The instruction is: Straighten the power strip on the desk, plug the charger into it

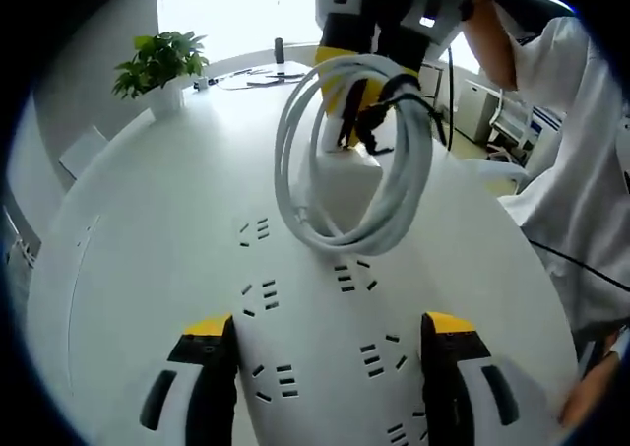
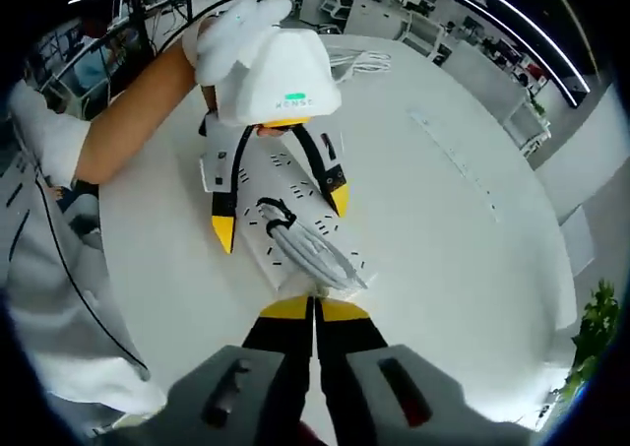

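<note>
My right gripper (image 2: pixel 315 308) pinches the coiled cord (image 1: pixel 356 151), lifting it off the power strip (image 1: pixel 325 338) mid-desk; my left gripper (image 1: pixel 330 343) straddles the strip, spread wide.

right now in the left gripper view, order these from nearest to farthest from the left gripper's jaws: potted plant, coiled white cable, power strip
1. power strip, lying on the desk between and just past the jaws.
2. coiled white cable, lifted above the strip's middle by the right gripper.
3. potted plant, far upper left on the desk edge.

No text can be read with certainty.
</note>
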